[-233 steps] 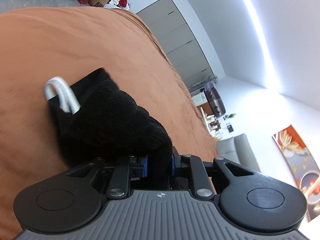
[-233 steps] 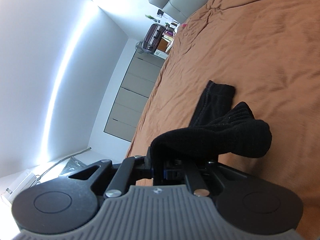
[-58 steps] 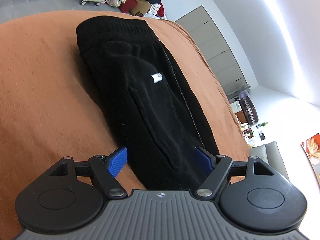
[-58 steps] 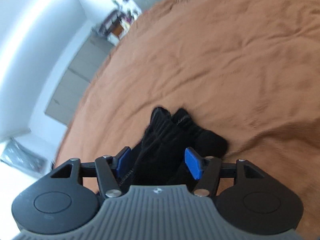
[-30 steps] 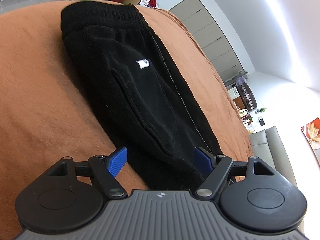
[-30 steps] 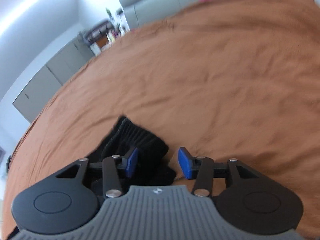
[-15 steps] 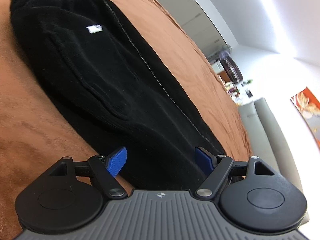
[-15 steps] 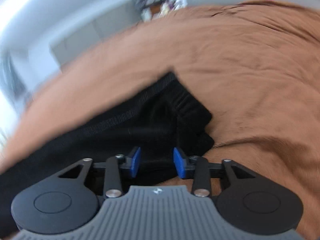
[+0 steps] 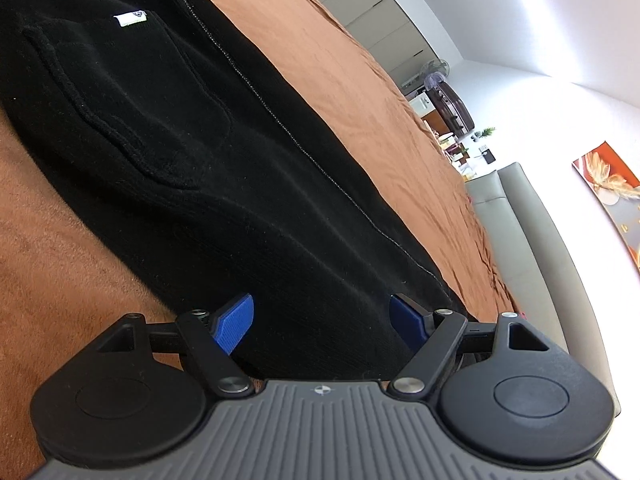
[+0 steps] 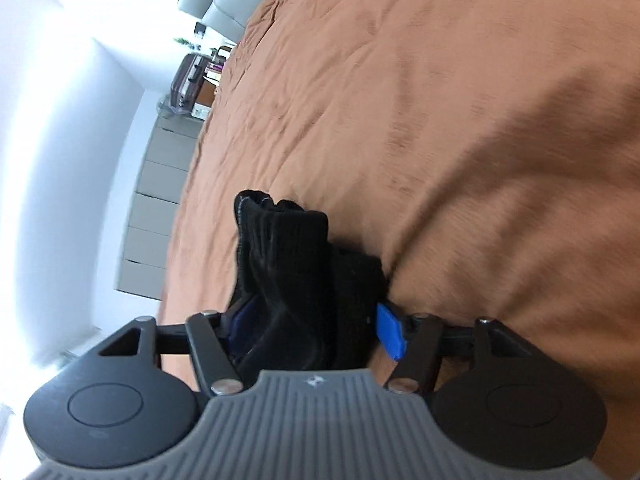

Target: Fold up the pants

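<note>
The black pants (image 9: pixel 192 152) lie flat on the brown bedcover (image 9: pixel 360 80), stretched out away from the left gripper (image 9: pixel 322 322). In the left wrist view the cloth fills most of the space in front of the tool. A pocket seam runs across the cloth at the left, and a small white label (image 9: pixel 130 18) sits far up near the top edge. A thin line of stitching goes along the right side of the pants, next to the bare bedcover.

The left gripper is released: its two blue pads (image 9: pixel 234 322) stand wide apart, one near each side edge of the pants leg. The black cloth lies between and below them. Whether the pads touch the cloth I cannot tell.

In the right wrist view the cuff end of the pants (image 10: pixel 292 264) is bunched between the fingers of the right gripper (image 10: pixel 312 330). The ribbed cuff sticks out forward past the tips and rests against the bedcover (image 10: pixel 440 120). The right pad (image 10: pixel 390 336) presses on the side of the cloth, and the left pad is mostly hidden behind the folds. The fingers are partly drawn together on the bunch, so this gripper is grasping the pants.

Beyond the bed are grey cabinets (image 10: pixel 156 208) and a grey sofa (image 9: pixel 520 216).
</note>
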Demonstrator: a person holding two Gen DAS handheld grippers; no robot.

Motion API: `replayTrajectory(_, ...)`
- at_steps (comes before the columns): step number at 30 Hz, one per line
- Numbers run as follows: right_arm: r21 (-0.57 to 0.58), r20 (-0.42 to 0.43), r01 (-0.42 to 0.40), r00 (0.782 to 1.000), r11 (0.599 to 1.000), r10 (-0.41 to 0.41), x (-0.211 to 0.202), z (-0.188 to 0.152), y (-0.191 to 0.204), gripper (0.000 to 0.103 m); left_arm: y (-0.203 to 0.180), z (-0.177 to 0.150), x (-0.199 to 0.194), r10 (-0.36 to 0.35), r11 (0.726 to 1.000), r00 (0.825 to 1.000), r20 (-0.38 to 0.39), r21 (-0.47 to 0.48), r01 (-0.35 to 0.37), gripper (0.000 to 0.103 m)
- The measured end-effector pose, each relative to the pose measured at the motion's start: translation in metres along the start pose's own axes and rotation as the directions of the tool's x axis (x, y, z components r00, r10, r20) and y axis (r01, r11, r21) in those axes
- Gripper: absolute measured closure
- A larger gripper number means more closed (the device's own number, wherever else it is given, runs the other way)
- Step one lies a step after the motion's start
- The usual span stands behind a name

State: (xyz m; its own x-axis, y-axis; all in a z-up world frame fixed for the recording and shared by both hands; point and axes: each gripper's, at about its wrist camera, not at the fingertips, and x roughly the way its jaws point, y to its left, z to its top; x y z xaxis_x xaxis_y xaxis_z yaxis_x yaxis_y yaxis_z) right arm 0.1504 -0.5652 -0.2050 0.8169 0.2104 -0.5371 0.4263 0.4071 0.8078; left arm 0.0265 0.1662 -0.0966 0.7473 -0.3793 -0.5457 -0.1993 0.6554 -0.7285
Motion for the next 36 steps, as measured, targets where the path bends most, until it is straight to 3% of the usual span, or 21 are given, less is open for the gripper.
replayTrajectory(2,-0.072,0.002,0.068,0.998,0.995,-0.068,0.004,-0.002,0.015,0.071,0.002,0.001,-0.004,0.008,1.0,1.0,0.005,0.0,-0.008,0.013)
replayTrajectory(3,-0.085,0.014,0.062,0.998,0.994,-0.061,0.003,0.001,0.021,0.078,0.003,0.002,-0.007,0.012,1.0,1.0,0.009,0.001,-0.012,0.013)
replayTrajectory(5,-0.107,0.072,-0.065,0.995,0.992,0.073,-0.009,0.003,0.032,0.083,0.006,0.003,-0.013,0.02,1.0,1.0,0.019,0.001,-0.02,0.013)
replayTrajectory(6,-0.143,0.104,-0.143,0.982,0.979,0.159,-0.019,0.004,0.04,0.083,0.008,0.003,-0.015,0.023,1.0,0.999,0.022,-0.002,-0.023,0.013)
replayTrajectory(8,-0.171,0.124,-0.204,0.966,0.964,0.226,-0.03,0.002,0.048,0.083,0.009,0.002,-0.016,0.028,1.0,0.999,0.024,-0.008,-0.027,0.013)
replayTrajectory(9,-0.163,0.123,-0.189,0.97,0.968,0.21,-0.03,0.0,0.047,0.083,0.009,0.001,-0.015,0.029,1.0,0.999,0.026,-0.012,-0.028,0.013)
replayTrajectory(11,-0.142,0.09,-0.074,0.992,0.987,0.088,-0.018,0.0,0.04,0.083,0.01,-0.003,-0.016,0.026,0.999,0.999,0.025,-0.022,-0.025,0.013)
replayTrajectory(13,-0.136,0.049,0.029,0.999,0.99,-0.022,-0.004,0.0,0.027,0.083,0.012,-0.006,-0.016,0.02,0.999,1.0,0.017,-0.027,-0.02,0.013)
replayTrajectory(17,-0.124,0.057,-0.014,0.998,0.992,0.021,-0.005,-0.006,0.017,0.083,0.005,-0.004,-0.01,0.021,1.0,1.0,0.009,-0.018,-0.021,0.013)
replayTrajectory(20,-0.151,0.085,-0.027,0.996,0.988,0.04,-0.014,-0.007,0.033,0.084,0.005,-0.001,-0.01,0.015,1.0,1.0,0.014,-0.025,-0.015,0.013)
replayTrajectory(23,-0.305,0.128,-0.069,0.985,0.95,0.112,-0.024,-0.016,0.068,0.084,0.007,0.001,-0.011,0.009,0.999,1.0,0.024,-0.033,-0.008,0.013)
replayTrajectory(26,-0.511,0.134,-0.122,0.967,0.851,0.219,-0.041,-0.043,0.12,0.084,0.013,-0.004,-0.013,0.001,0.999,1.0,0.026,-0.047,0.0,0.013)
replayTrajectory(27,-0.585,0.123,-0.139,0.959,0.799,0.256,-0.048,-0.057,0.137,0.084,0.014,-0.006,-0.013,-0.003,0.999,1.0,0.028,-0.05,0.004,0.013)
replayTrajectory(29,-0.719,0.086,-0.153,0.948,0.678,0.306,-0.058,-0.09,0.167,0.084,0.016,-0.008,-0.015,-0.008,0.999,1.0,0.027,-0.051,0.01,0.013)
replayTrajectory(31,-0.841,0.044,-0.141,0.945,0.523,0.324,-0.062,-0.131,0.192,0.084,0.017,-0.009,-0.017,-0.013,0.999,1.0,0.025,-0.05,0.014,0.013)
replayTrajectory(34,-0.953,-0.008,-0.099,0.953,0.286,0.304,-0.052,-0.197,0.213,0.084,0.019,-0.009,-0.023,-0.015,0.998,0.999,0.031,-0.054,0.017,0.013)
replayTrajectory(36,-0.981,-0.049,-0.099,0.959,0.168,0.278,-0.044,-0.233,0.218,0.084,0.022,-0.009,-0.027,-0.015,0.998,0.999,0.038,-0.059,0.017,0.013)
